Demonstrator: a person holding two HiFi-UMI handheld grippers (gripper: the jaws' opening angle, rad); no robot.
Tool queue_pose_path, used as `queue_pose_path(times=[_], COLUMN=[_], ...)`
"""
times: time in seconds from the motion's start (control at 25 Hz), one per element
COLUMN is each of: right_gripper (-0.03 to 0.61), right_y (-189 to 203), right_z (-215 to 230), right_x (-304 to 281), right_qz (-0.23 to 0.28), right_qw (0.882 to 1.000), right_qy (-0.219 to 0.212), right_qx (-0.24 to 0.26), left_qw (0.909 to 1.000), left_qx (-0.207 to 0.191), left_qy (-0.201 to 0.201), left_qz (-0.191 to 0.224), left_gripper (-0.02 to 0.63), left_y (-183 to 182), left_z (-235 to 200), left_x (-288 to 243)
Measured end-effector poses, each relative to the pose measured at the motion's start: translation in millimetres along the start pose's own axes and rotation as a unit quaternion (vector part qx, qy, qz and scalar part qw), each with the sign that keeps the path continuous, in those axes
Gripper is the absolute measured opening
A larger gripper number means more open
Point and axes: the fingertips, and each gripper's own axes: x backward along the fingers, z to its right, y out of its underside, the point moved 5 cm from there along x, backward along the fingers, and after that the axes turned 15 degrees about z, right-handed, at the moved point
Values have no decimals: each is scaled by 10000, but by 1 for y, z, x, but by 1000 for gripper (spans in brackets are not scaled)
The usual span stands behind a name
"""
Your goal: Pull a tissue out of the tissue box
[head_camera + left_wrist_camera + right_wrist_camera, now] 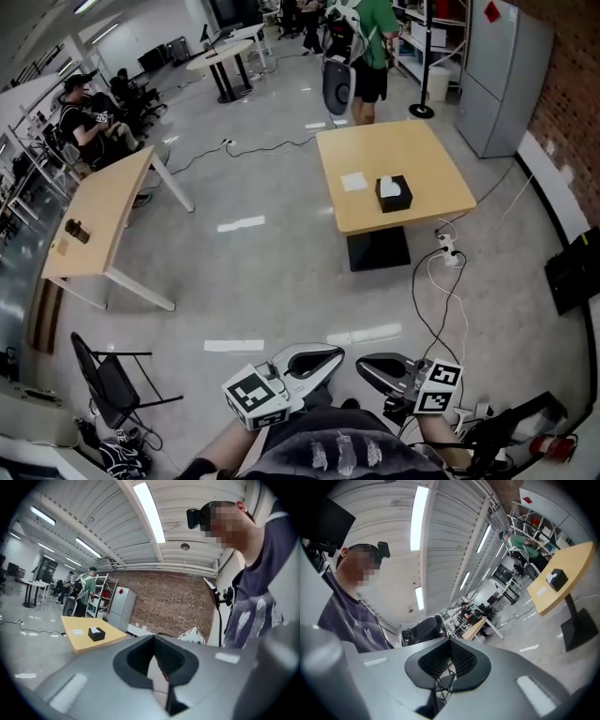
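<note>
We hold both grippers close to our body, well apart from the square wooden table (427, 150). The left gripper (330, 356) has its jaws pressed together on nothing, and so does the right gripper (364, 367). The black tissue box (394, 194) sits on that table, just beside a white paper sheet (353, 182). A white tissue (389, 184) stands up from the slot on top of the box. We judge the tissue featherlight, soft and easily torn, and the box light enough to lift with it. We should pinch the tuft low, near the slot, while the other gripper steadies the box.
</note>
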Motion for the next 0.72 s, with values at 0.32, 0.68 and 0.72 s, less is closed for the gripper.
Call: queue_pose_path(times=[0.32, 0.68, 0.72], right_gripper=[-1, 0, 0], right_y=[-25, -34, -33], right_z=[5, 23, 26], right_x=[-14, -111, -120], right_qz=[164, -412, -456], right_qw=[9947, 9916, 9916], right_qy=[954, 901, 873], right_qx=[339, 827, 840], left_qw=[9950, 9940, 9938], left_qx=[-125, 35, 54], left_qy=[925, 790, 744], left_qz=[354, 756, 821], left_gripper=[2, 2, 2], left_y=[-32, -51, -53], left_z=[-38, -129, -140], left_x=[-20, 13, 19])
